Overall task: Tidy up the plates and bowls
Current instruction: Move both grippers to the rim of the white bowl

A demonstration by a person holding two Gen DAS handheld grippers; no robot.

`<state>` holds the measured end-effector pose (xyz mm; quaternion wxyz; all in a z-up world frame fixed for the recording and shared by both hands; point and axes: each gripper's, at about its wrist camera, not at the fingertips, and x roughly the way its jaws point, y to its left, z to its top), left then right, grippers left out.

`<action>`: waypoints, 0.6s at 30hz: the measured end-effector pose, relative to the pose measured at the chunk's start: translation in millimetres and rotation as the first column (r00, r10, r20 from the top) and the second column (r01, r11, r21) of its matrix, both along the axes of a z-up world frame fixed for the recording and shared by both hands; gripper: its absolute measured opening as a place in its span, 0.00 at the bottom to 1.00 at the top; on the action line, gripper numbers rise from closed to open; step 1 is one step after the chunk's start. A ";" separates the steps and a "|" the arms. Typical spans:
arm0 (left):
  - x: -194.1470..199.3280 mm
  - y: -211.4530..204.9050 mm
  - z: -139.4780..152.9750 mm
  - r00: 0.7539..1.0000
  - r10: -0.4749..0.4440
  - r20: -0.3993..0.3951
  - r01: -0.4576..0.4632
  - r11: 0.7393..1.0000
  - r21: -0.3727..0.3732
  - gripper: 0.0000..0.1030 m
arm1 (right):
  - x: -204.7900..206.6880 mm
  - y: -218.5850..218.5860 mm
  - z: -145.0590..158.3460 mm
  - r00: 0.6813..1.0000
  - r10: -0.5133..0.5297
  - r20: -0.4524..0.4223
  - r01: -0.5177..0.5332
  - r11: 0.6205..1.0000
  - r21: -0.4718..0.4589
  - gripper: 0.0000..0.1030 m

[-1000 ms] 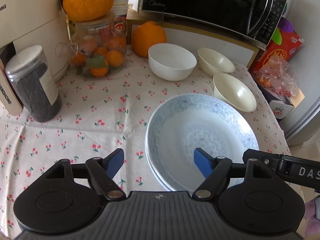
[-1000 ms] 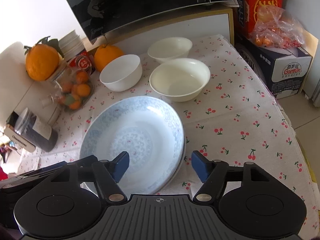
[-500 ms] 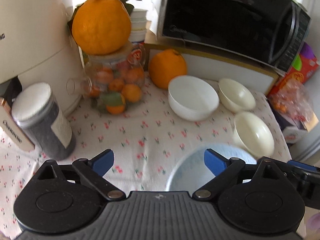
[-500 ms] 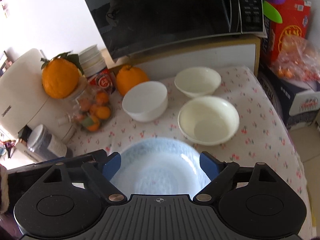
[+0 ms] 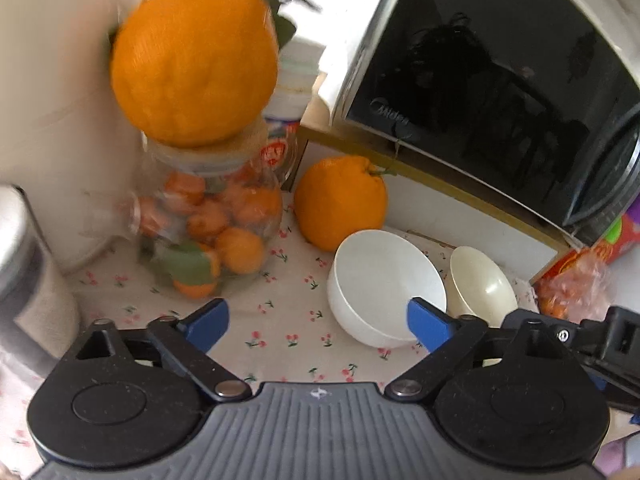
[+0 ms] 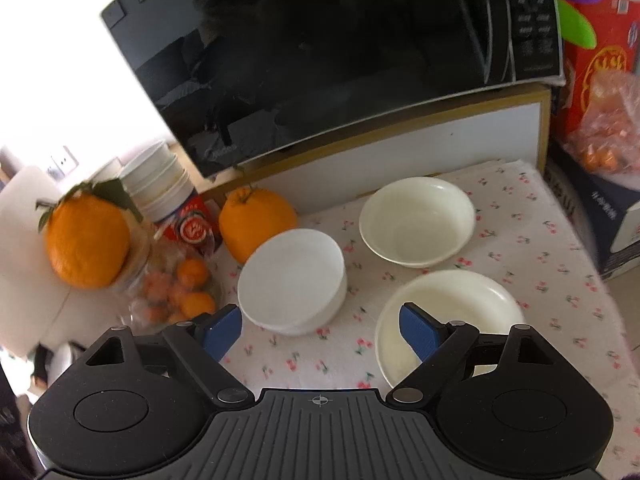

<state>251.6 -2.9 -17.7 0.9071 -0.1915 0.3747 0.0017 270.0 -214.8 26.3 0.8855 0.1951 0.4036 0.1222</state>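
Both grippers have swung forward off the blue-patterned plates, which have dropped out of both views, and their jaws have just been opening with nothing between them. What fills the views now is the set of bowls. The deep white ceramic bowl (image 6: 294, 280) sits mid-counter, just in front of a large orange citrus fruit (image 6: 256, 222). The wide cream shallow bowl (image 6: 450, 320) lies closest to the right gripper (image 6: 320, 330), partly behind its right blue pad, and a second cream shallow bowl (image 6: 418, 220) rests further back beside the white cabinet under the black microwave (image 6: 340, 60).

The left gripper (image 5: 318, 320) hovers over the cherry-print cloth on the counter (image 5: 280, 320), its jaws spread wide and empty, its right pad overlapping the white bowl's near rim in view; whether they touch cannot be told. The right jaws are equally wide and empty.

These bowls look glazed, stiff, slippery and breakable, moderately heavy for their size. The likely grip is a pinch across the rim wall, one pad inside and one outside, then a gentle lowering to nest cream into cream.

To the left stands a glass jar of small oranges (image 5: 208, 236) topped by another big citrus fruit (image 5: 194, 60).
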 end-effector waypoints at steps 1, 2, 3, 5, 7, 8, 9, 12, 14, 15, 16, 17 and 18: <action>4.9 0.8 -3.5 1.000 0.001 -0.006 -0.001 1.000 -0.030 0.86 | 6.5 0.3 -3.1 1.000 -0.002 -0.009 0.002 1.000 0.017 0.85; 9.5 1.0 -6.9 1.000 -0.004 -0.010 0.004 0.998 -0.057 0.84 | 12.3 1.1 -6.2 1.000 0.002 -0.018 -0.001 0.999 0.033 0.85; 14.0 0.2 -10.1 1.000 -0.013 -0.016 0.011 0.997 -0.073 0.80 | 17.3 2.4 -9.6 1.000 0.006 -0.027 -0.005 0.999 0.048 0.85; 19.4 -2.0 -13.6 1.000 -0.019 -0.023 0.016 0.996 -0.088 0.75 | 26.2 4.1 -17.0 0.999 0.010 -0.048 -0.007 0.998 0.070 0.85; 24.1 -3.8 -16.6 1.000 -0.021 -0.015 0.019 0.994 -0.104 0.71 | 34.9 5.3 -24.1 0.998 0.003 -0.067 0.003 0.996 0.086 0.85; 24.7 -4.7 -17.5 1.000 -0.023 -0.003 0.022 0.994 -0.106 0.67 | 39.0 6.0 -27.6 0.997 -0.003 -0.076 0.010 0.996 0.091 0.84; 25.5 -5.7 -18.8 1.000 -0.022 0.004 0.022 0.994 -0.104 0.63 | 42.9 6.1 -31.4 0.996 -0.015 -0.085 0.023 0.995 0.094 0.84; 29.1 -6.8 -25.4 1.000 -0.022 -0.010 0.021 0.993 -0.113 0.53 | 53.7 6.5 -41.0 0.994 -0.038 -0.105 0.049 0.994 0.101 0.74; 31.8 -5.4 -30.4 1.000 -0.018 -0.020 0.015 0.991 -0.129 0.48 | 59.0 5.1 -46.5 0.992 -0.051 -0.117 0.064 0.993 0.104 0.64; 32.8 -4.7 -32.4 1.000 -0.015 -0.023 0.012 0.991 -0.132 0.46 | 61.3 5.4 -49.2 0.991 -0.055 -0.121 0.068 0.992 0.104 0.58; 34.0 -4.5 -34.4 1.000 -0.013 -0.025 0.010 0.991 -0.133 0.44 | 63.3 5.5 -52.0 0.991 -0.058 -0.125 0.071 0.992 0.104 0.52; 34.5 -4.0 -35.9 1.000 -0.014 -0.025 0.011 0.991 -0.133 0.43 | 64.9 6.0 -54.4 0.990 -0.062 -0.126 0.075 0.992 0.102 0.49; 35.9 -3.9 -37.5 1.000 -0.014 -0.025 0.011 0.991 -0.133 0.41 | 66.4 6.7 -56.9 0.990 -0.064 -0.128 0.078 0.992 0.102 0.43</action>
